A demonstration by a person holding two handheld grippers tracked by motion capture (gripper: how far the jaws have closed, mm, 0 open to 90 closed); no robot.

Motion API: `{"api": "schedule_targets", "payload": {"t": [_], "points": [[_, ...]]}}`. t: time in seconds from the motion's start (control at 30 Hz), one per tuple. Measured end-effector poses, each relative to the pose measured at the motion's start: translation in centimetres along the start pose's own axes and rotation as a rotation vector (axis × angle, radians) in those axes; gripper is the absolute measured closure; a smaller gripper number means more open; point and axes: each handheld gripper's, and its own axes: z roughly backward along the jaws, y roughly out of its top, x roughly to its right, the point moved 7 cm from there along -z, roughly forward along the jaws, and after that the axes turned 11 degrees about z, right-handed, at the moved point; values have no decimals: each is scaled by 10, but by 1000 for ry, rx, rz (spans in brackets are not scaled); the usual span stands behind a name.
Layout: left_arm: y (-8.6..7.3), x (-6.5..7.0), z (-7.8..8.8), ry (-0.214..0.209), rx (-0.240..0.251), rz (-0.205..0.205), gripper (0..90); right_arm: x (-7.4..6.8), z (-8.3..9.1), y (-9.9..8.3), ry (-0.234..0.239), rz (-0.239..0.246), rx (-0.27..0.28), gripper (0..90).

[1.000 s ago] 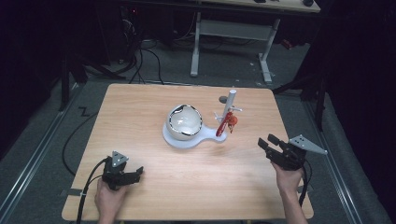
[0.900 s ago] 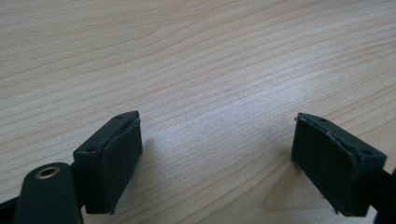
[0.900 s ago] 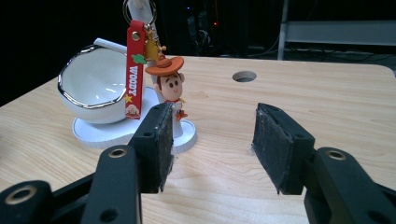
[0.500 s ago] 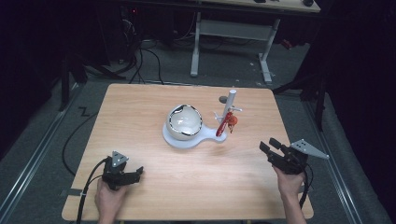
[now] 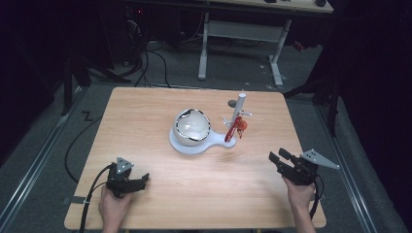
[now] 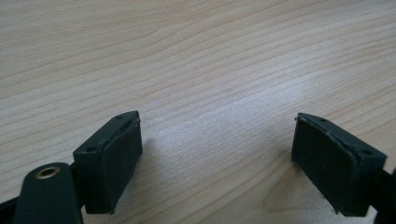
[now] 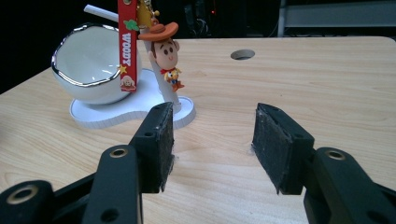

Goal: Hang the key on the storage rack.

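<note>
Right gripper (image 5: 281, 159) at four o'clock, released, empty (aimed at keychain (image 7: 163, 49)). Left gripper (image 5: 141, 180) at seven o'clock, released.

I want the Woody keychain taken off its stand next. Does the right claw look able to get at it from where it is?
Probably yes: the right claw is open and empty, aimed toward the keychain, with bare table between them.

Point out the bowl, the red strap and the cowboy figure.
bowl (image 7: 91, 70): right gripper view, white inner wall.
red strap (image 7: 126, 44): right gripper view, middle of the lettered band.
cowboy figure (image 7: 164, 52): right gripper view, on its face.
</note>
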Motion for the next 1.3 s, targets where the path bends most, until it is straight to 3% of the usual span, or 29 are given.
{"api": "schedule_targets", "payload": {"t": [0.87,1.3], "points": [[0,0,0,0,0,0,169,-9,-9,-31,11,-6,-75,486],[0,0,0,0,0,0,169,-14,-25,-47,-21,36,-161,497]]}}
